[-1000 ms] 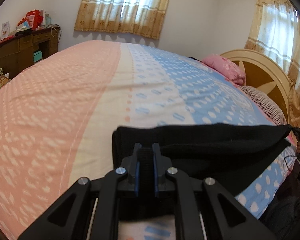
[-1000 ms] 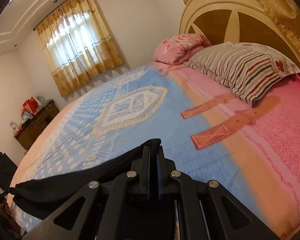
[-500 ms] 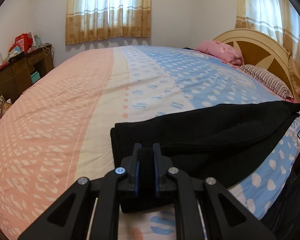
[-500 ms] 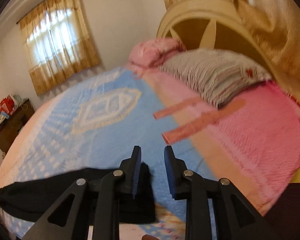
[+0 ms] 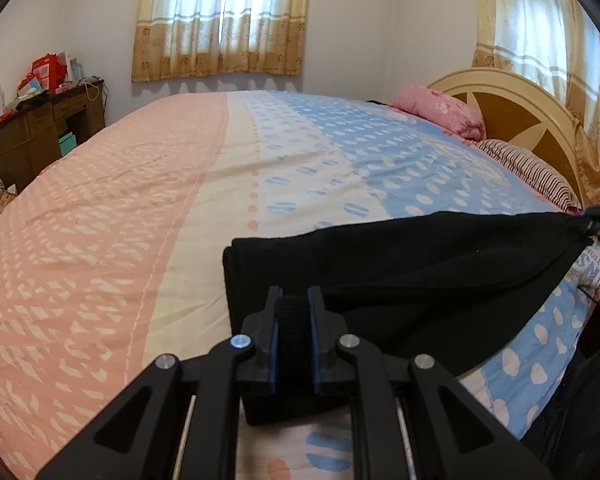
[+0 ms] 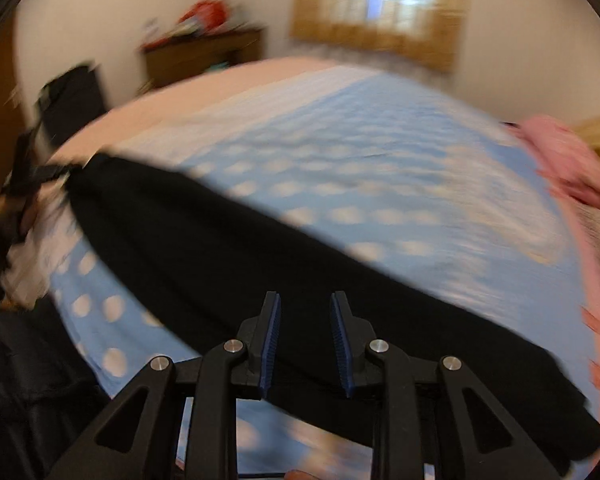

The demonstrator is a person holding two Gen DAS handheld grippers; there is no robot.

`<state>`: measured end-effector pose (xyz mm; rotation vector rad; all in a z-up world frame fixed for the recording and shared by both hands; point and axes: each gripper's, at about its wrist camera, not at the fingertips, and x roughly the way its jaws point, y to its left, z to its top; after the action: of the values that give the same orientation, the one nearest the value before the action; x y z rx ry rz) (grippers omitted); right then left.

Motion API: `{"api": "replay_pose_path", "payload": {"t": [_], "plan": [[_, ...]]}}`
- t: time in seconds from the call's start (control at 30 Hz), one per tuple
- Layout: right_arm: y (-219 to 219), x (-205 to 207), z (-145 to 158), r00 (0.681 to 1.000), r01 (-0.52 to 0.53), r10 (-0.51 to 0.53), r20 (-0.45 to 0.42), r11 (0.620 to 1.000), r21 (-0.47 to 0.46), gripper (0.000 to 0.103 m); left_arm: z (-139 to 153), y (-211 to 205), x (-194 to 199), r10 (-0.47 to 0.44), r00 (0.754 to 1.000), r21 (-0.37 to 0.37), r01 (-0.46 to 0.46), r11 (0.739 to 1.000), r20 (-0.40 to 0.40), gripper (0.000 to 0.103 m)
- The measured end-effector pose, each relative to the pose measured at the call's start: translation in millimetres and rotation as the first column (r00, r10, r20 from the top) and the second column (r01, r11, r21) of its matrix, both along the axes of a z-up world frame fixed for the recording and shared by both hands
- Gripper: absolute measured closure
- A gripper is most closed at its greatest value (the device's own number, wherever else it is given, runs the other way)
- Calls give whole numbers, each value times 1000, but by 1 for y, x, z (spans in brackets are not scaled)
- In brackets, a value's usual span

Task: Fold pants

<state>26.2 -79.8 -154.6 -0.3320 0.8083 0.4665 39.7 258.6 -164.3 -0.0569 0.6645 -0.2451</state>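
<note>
Our left gripper (image 5: pixel 294 306) is clamped on the near edge of the black pants (image 5: pixel 420 276). Our right gripper (image 6: pixel 304 316) stands apart over them, holding nothing. Beyond both jaws lies open bedspread (image 5: pixel 140 208).

both cameras ride low on the hand-held tongs, looking forward and downward along the fingers from the near edge of the bed (image 5: pixel 148 216). the left view faces across the bedspread toward the curtained window (image 5: pixel 220 20), headboard (image 5: pixel 512 108) to its right, close over the black pants (image 5: pixel 420 272). the right view, blurred, looks from further along that edge over the same pants (image 6: pixel 260 272), toward the wooden desk (image 6: pixel 204 56). both share pants, bedspread, desk (image 5: pixel 40 136), pink pillow (image 5: pixel 440 112).
</note>
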Motion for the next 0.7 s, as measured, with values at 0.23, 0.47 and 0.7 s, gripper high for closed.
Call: {"api": "replay_pose_path", "payload": {"t": [0.23, 0.47, 0.7], "plan": [[63, 10, -49, 989, -142, 136, -64, 986, -91, 75, 0, 3, 0, 1, 1000, -19, -1, 1000, -4, 88], [68, 11, -60, 988, -151, 145, -53, 980, -127, 75, 3, 4, 4, 7, 1000, -32, -7, 999, -7, 88], [70, 10, -56, 991, -133, 132, -21, 983, -125, 84, 7, 2, 10, 14, 1000, -27, -14, 1000, 0, 89]]}}
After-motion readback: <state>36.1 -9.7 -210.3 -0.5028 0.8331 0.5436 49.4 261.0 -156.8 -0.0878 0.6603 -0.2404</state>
